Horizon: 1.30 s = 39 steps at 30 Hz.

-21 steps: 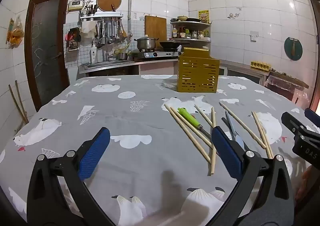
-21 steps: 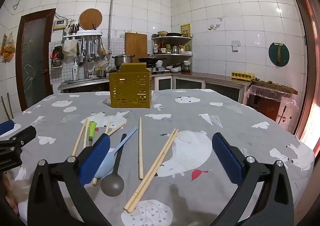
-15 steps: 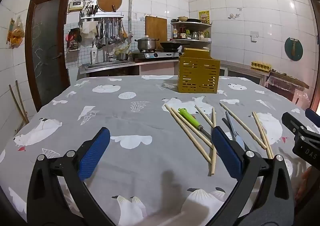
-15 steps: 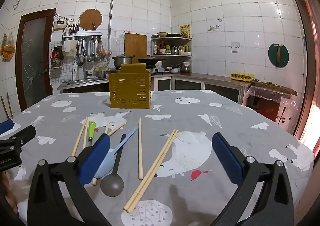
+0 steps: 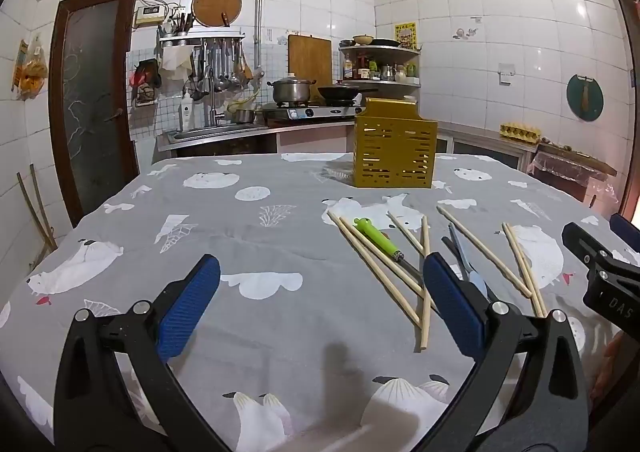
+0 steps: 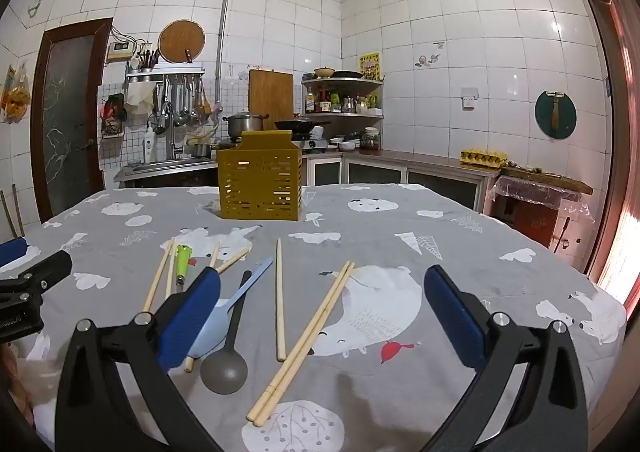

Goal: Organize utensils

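Note:
A yellow slotted utensil holder (image 5: 394,146) (image 6: 259,182) stands upright at the far middle of the table. In front of it lie several wooden chopsticks (image 5: 374,268) (image 6: 306,336), a green-handled tool (image 5: 378,238) (image 6: 183,258), a light blue spoon (image 6: 230,304) and a grey spoon (image 6: 227,356). My left gripper (image 5: 322,306) hovers open over bare cloth, left of the utensils. My right gripper (image 6: 322,310) is open above the paired chopsticks, nothing between its fingers. Each gripper shows at the edge of the other's view.
The table wears a grey cloth with white animal prints (image 5: 260,280). Behind it run a counter with sink, pot and stove (image 5: 292,92), a corner shelf of bottles (image 6: 344,100) and a brown door (image 5: 94,100) at left.

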Motion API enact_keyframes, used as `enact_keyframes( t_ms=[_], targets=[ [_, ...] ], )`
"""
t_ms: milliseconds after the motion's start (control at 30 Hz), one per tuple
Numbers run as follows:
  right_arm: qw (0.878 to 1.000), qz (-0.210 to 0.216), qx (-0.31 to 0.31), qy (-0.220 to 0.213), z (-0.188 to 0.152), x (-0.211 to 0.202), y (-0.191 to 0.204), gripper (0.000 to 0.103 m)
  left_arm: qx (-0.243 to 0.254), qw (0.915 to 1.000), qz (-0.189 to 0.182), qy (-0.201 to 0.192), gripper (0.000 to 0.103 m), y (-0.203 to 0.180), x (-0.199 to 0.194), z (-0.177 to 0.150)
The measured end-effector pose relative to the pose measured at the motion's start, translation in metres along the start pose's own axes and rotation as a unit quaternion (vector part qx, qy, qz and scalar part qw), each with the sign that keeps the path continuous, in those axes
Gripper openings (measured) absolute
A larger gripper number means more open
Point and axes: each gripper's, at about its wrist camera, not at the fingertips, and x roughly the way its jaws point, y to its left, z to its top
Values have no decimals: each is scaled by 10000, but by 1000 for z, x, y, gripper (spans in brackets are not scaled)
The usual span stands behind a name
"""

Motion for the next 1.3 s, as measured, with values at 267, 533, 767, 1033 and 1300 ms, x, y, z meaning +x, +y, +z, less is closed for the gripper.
enact_keyframes(
  t_ms=[267,533,767,1033,1300],
  targets=[
    [10000,-26,-22,-18,0,-2,1,99,-26,10000,-15,-13,98,-1,0,2],
    [10000,-36,-11,-35,1,-3,1,99,-38,10000,-41,-79,98,-1,-3,3],
    [10000,-40,-4,-55,2,-3,0,99,-29,9999,-39,-103,98,-1,-4,3],
    [10000,-40,2,-53,2,-3,0,99,-56,9999,-42,-91,98,0,-5,3],
    [10000,-59,3,-70,2,-2,0,99,-56,9999,-48,-96,98,0,-5,3]
  ],
)
